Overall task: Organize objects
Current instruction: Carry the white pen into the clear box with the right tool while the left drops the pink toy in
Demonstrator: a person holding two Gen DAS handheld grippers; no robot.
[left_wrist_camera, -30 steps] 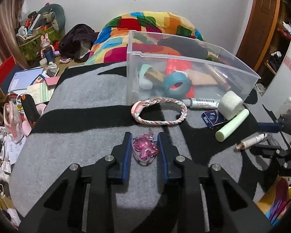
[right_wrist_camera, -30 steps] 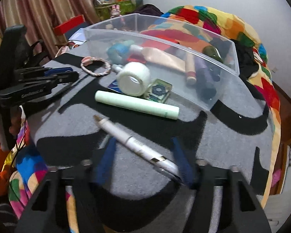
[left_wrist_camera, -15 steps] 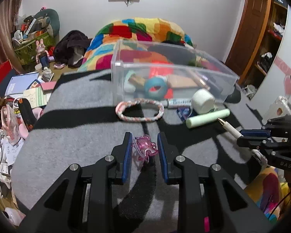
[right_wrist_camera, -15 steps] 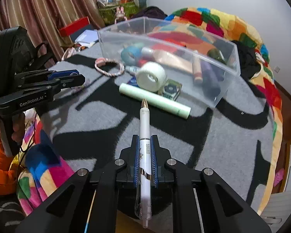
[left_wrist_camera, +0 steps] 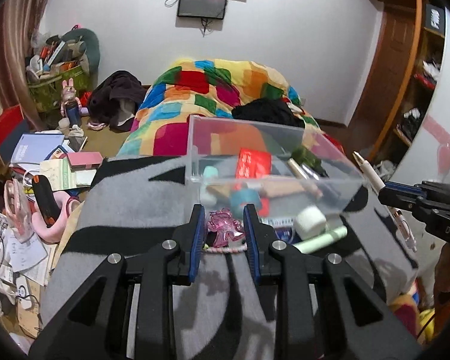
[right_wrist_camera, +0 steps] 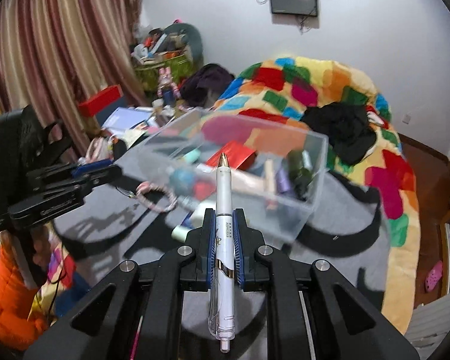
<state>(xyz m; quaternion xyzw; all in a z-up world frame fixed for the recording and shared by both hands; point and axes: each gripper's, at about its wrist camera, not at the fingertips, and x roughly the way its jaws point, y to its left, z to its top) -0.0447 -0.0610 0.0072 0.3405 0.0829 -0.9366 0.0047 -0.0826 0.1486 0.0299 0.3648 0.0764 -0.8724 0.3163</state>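
Note:
My left gripper (left_wrist_camera: 224,214) is shut on a pink translucent hair clip (left_wrist_camera: 223,229) and holds it above the grey blanket, just short of the clear plastic bin (left_wrist_camera: 330,193). My right gripper (right_wrist_camera: 223,217) is shut on a white pen (right_wrist_camera: 223,207) with a gold tip, held lengthwise and pointing at the bin (right_wrist_camera: 303,210). The right gripper also shows in the left wrist view (left_wrist_camera: 385,187), at the right edge beside the bin. The left gripper shows in the right wrist view (right_wrist_camera: 117,174), at the left. The bin holds tape, a red packet and several tubes.
On the blanket in front of the bin lie a braided pink loop (right_wrist_camera: 157,202), a white tape roll (left_wrist_camera: 309,222) and a pale green tube (left_wrist_camera: 321,240). A patchwork quilt (left_wrist_camera: 219,90) lies behind. Books and clutter (left_wrist_camera: 45,162) cover the floor at left.
Both grippers have risen off the blanket and moved toward the bin. The right gripper closed on the pen a second ago and now holds it higher. The left keeps its hold on the clip.

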